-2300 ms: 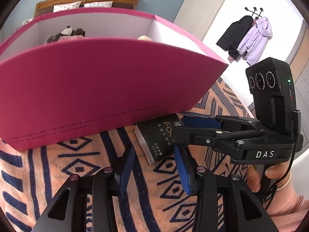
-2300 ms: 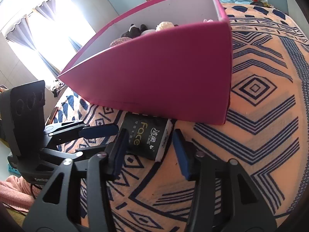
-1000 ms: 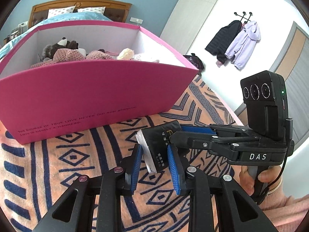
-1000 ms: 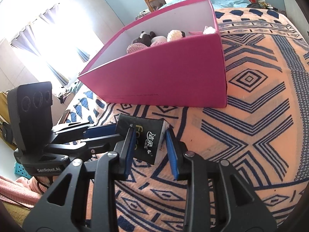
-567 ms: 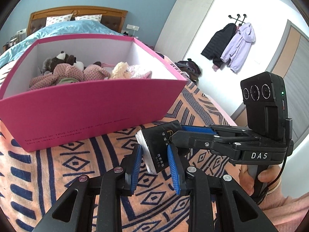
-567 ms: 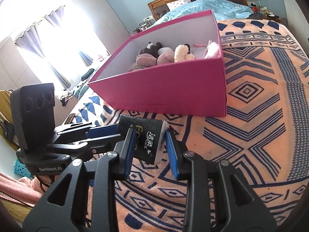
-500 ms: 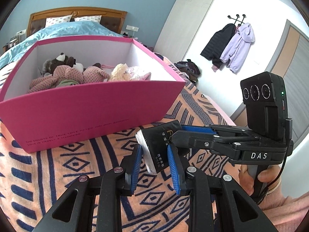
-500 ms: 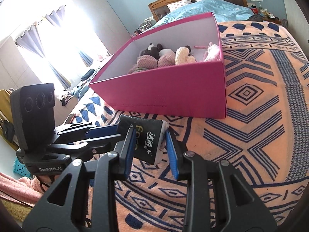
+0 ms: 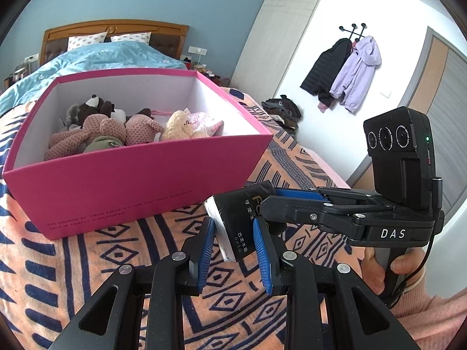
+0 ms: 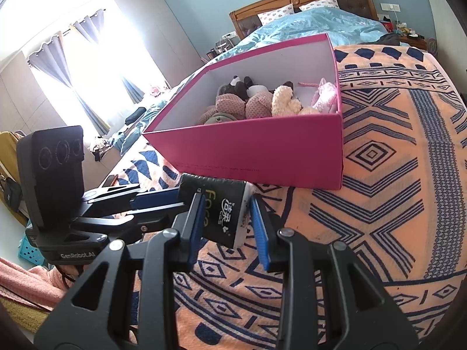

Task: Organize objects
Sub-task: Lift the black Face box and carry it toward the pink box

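A black tissue pack (image 9: 238, 221) with a white end is held in the air in front of the pink box (image 9: 122, 180). My left gripper (image 9: 233, 230) is shut on one end of it. My right gripper (image 10: 224, 207) is shut on the other end of the tissue pack (image 10: 221, 210). Each gripper shows in the other's view, the right gripper (image 9: 292, 201) coming in from the right and the left gripper (image 10: 151, 201) from the left. The pink box (image 10: 262, 151) stands open and holds several plush toys (image 9: 116, 128).
The box stands on an orange blanket with blue patterns (image 10: 394, 175) on a bed. A blue duvet and a wooden headboard (image 9: 113, 29) lie behind it. Coats hang on the wall (image 9: 347, 70) to the right. A bright window with curtains (image 10: 81, 73) is on the left.
Both grippers closed on the tissue pack and lifted it off the blanket. They have risen, so the inside of the pink box and its toys now show.
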Available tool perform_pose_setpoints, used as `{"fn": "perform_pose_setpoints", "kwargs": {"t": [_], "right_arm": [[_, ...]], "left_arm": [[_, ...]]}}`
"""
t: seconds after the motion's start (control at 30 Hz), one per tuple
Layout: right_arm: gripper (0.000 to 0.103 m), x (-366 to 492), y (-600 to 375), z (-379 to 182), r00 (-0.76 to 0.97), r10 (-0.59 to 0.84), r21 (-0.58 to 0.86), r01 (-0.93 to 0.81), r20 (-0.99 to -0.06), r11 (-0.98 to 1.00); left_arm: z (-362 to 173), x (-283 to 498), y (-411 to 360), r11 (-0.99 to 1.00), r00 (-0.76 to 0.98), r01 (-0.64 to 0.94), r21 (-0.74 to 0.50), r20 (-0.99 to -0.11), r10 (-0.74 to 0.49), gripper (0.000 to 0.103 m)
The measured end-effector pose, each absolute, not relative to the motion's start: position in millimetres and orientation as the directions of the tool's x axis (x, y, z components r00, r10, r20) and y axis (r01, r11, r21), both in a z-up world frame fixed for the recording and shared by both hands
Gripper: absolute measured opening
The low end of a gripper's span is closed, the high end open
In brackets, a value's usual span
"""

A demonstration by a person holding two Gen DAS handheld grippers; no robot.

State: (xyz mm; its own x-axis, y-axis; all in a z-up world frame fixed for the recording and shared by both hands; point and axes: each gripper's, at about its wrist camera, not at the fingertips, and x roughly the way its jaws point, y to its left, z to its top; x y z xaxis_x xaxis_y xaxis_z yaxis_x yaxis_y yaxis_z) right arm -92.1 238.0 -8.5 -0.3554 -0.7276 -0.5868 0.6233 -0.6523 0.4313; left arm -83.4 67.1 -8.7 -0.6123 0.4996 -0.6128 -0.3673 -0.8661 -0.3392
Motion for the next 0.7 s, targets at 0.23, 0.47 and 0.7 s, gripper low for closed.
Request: {"fn": "perform_pose_setpoints", "kwargs": {"t": [0.23,0.47,0.7], "right_arm": [[0.035,-89.9,237.5,-2.9,-0.364,-0.729,0.423,0.631,-0.580,-0.651],[0.035,-88.8,237.9,2.3,-0.371,-0.731,0.415,0.638,-0.572,-0.649],[0.035,-88.6,236.8,7.3,-0.379,-0.733,0.406,0.645,-0.565,-0.647]], "left_arm": [[-4.3,-83.1,67.5,-0.866,-0.620,-0.372,-0.333,-0.605,0.499,0.027],[-0.6,-82.5,66.9,-0.867,-0.628,-0.378,-0.326,-0.597,0.499,0.027],[3.3,-82.7,65.8,-0.868,-0.636,-0.377,-0.321,-0.592,0.495,0.027]]}}
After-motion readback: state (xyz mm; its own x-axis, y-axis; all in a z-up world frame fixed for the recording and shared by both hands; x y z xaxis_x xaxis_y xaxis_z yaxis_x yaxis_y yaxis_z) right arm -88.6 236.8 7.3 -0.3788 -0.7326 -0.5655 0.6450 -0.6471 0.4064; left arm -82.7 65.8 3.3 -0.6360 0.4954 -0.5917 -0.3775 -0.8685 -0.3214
